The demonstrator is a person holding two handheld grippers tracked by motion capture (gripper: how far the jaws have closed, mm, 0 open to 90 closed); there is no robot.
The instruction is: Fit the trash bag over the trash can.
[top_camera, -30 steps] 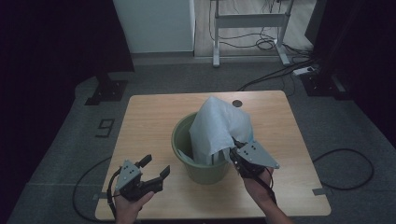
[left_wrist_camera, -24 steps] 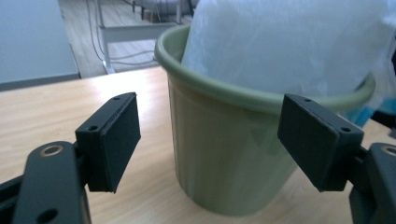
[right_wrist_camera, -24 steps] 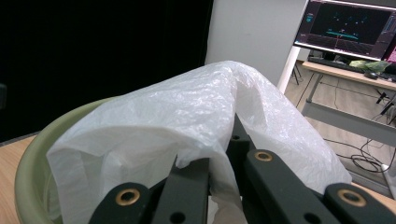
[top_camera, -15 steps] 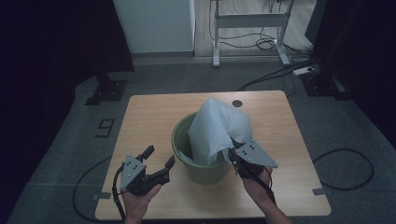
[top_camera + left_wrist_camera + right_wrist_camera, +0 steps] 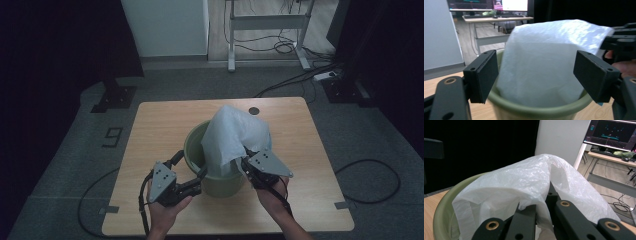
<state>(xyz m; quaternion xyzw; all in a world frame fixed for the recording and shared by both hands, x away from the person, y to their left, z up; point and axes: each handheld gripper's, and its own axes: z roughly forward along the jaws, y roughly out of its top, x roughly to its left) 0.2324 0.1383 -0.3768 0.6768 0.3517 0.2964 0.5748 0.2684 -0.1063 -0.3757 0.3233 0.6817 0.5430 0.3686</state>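
While the right gripper [image 5: 246, 162] held the white bag's [image 5: 232, 137] edge pinched over the green bucket [image 5: 192, 145], the left gripper [image 5: 192, 172] sat wide with bag and rim between its jaws; next move: likely grab the near edge.

Pretty dim room overall. Grey carpet floor [image 5: 75, 150] with a white 9 [image 5: 113, 136] marked left of the wooden table [image 5: 160, 120]. Far side has a white panel [image 5: 165, 27], a metal desk frame [image 5: 265, 30] and loose cables [image 5: 295, 75] running to a power strip [image 5: 327, 76]. Dark curtains [image 5: 50, 40] on both sides, monitors [image 5: 614, 135] on a far desk.
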